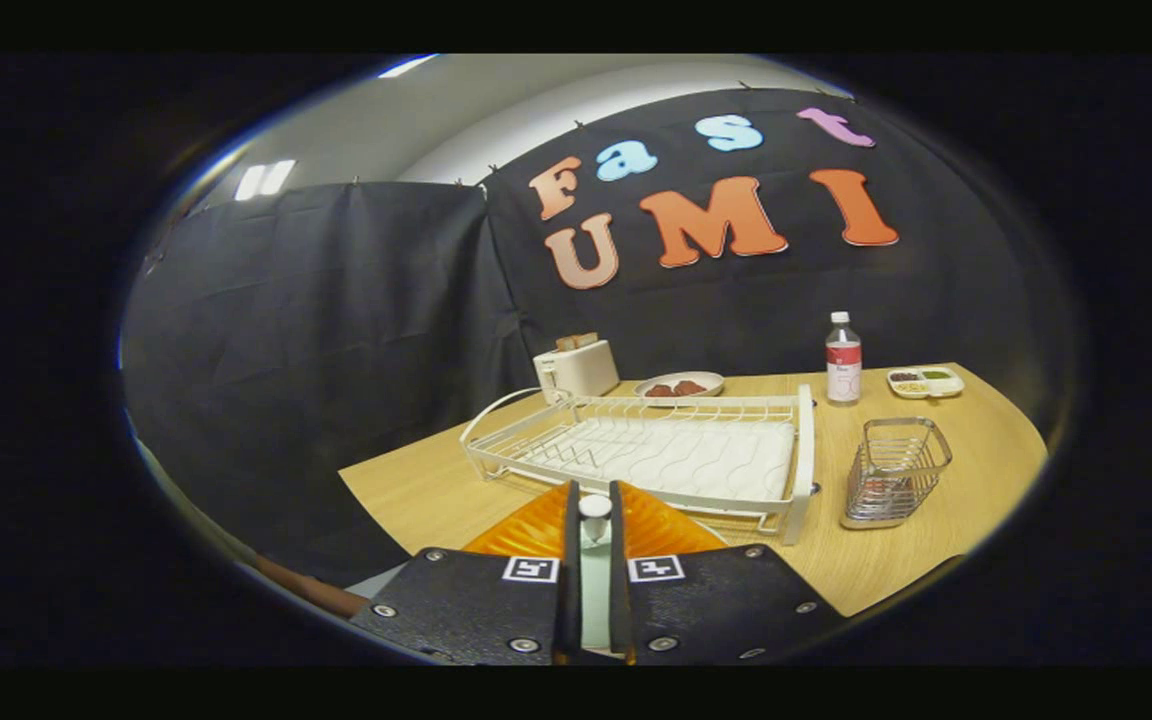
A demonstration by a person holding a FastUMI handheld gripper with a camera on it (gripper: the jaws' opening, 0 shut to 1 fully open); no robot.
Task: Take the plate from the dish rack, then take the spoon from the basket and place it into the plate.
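A pale spoon is pinched upright between the fingers of the gripper, its rounded end showing just above them; both fingers are pressed against its handle. Directly beneath and just ahead of the fingers an orange plate is seen, lying on the desk near its front edge, in front of the white dish rack, which stands empty. The wire basket stands to the right of the rack, apart from it.

The step in hand is judged to be the placing of the spoon. It would best be done by lowering the gripper until the spoon nearly touches the plate's middle, then spreading the fingers gently so the spoon is laid down rather than dropped, kept clear of the rim so it cannot tip out.

Counted: one spoon, one orange plate, one rack, one basket. Along the desk's far edge are one toaster, one dish of food, one bottle and one small divided tray.
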